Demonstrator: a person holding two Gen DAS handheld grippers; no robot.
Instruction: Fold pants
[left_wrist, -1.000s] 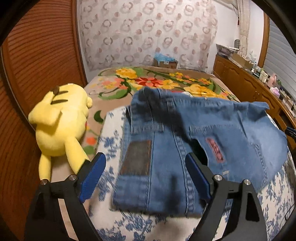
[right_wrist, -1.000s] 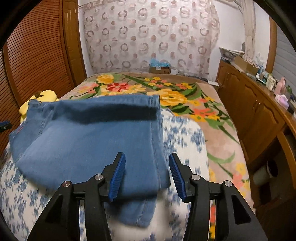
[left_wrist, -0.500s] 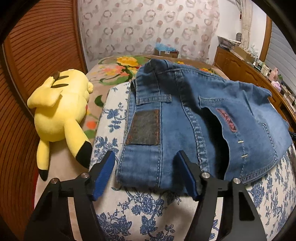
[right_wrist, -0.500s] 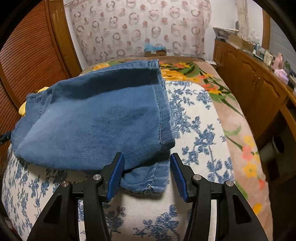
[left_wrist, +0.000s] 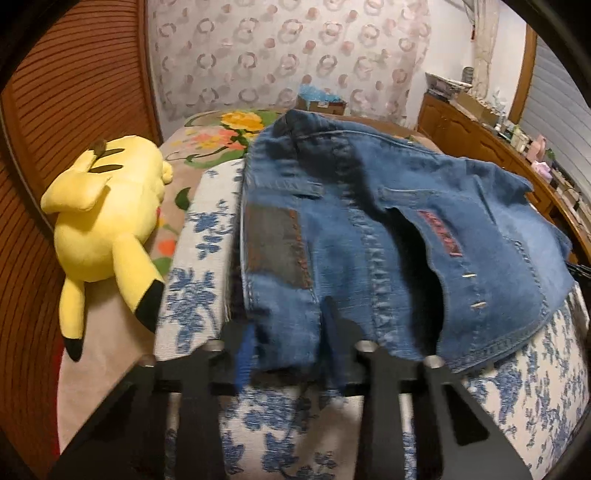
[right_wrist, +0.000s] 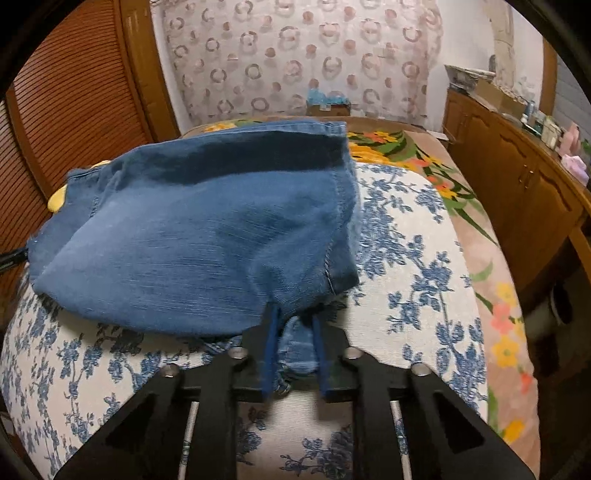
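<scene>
Both tongs (left_wrist: 288, 354) (right_wrist: 293, 354) closed in, gripping pants (left_wrist: 369, 229) (right_wrist: 207, 236)

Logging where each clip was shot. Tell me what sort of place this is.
Most likely a home bedroom. The jeans lie on a bed with flowered covers, a yellow plush toy rests beside them, and a cluttered wooden dresser runs along the right wall.

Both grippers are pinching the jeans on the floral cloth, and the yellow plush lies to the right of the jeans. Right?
Not quite: in the left wrist view the plush lies left of the jeans. Both grippers, left and right, do pinch the jeans on the floral cloth.
</scene>
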